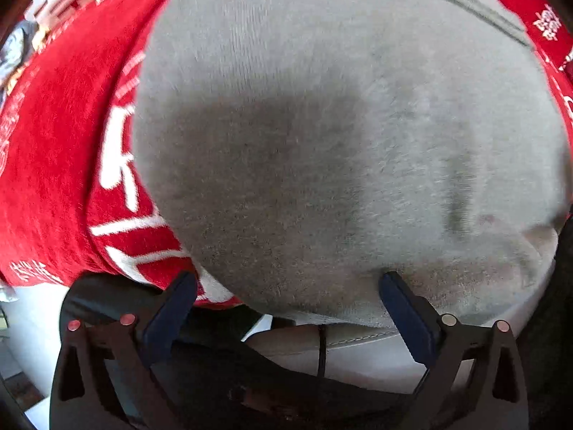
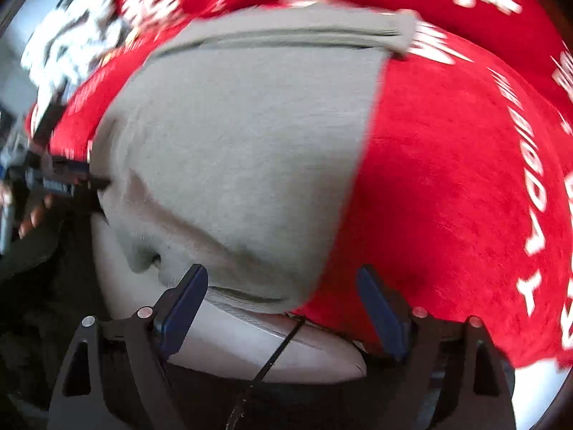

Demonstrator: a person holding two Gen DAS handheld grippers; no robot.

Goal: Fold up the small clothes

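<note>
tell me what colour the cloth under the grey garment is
Red with white lettering; the red cloth under the grey garment shows best in the right wrist view.

Grey garment (image 1: 322, 125) on red printed cloth (image 1: 53, 165), left gripper (image 1: 286, 283) fingers (image 1: 397, 294) spread.

The only writing is white print on the red cloth (image 1: 53, 165), and almost none of it can be read. In the left wrist view, large white strokes (image 1: 120, 165) at the left of the cloth look like parts of Chinese characters, cut off by the grey garment (image 1: 322, 125); smaller characters at the far right (image 1: 546, 23) are too blurred to make out. In the right wrist view, a white line of Latin letters (image 2: 530, 179) runs along the right side, sideways and motion-blurred; no word is legible. The blue label on the left gripper (image 2: 55, 186) is also unreadable.
</note>
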